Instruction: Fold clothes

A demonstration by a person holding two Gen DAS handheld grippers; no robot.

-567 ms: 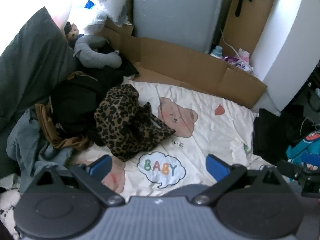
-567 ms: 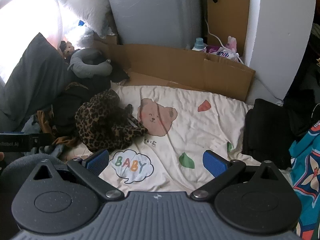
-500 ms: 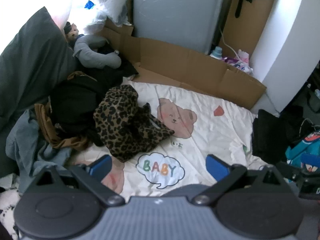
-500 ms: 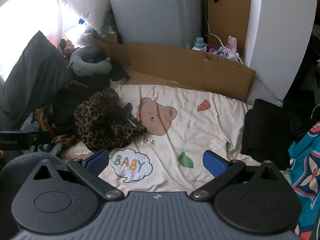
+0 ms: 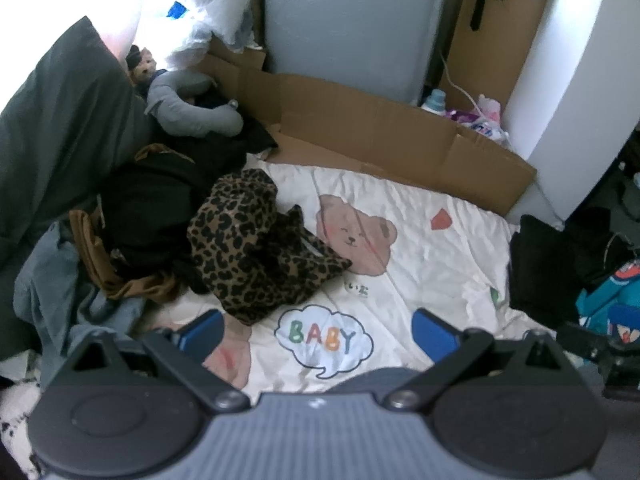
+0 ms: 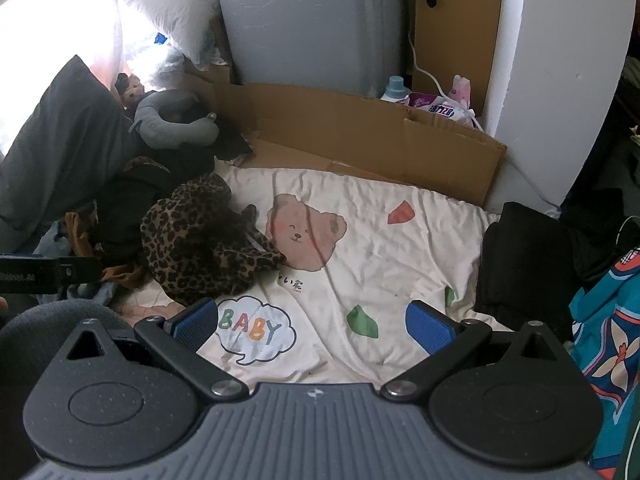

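Since half a second ago almost nothing has changed: the views only drifted slightly, and the left tool [image 5: 316, 330] and right tool [image 6: 312, 322] hover over the printed blanket [image 6: 380, 248] with fingers apart, holding nothing. The crumpled leopard garment [image 5: 256, 252] lies unfolded at the blanket's left edge against a dark clothes pile [image 5: 148, 208], a black stack [image 6: 520, 260] sits at the right edge, and nothing blocks the middle.

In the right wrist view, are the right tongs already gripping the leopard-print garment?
No, the right tongs are open above the blanket, and the leopard-print garment lies untouched.
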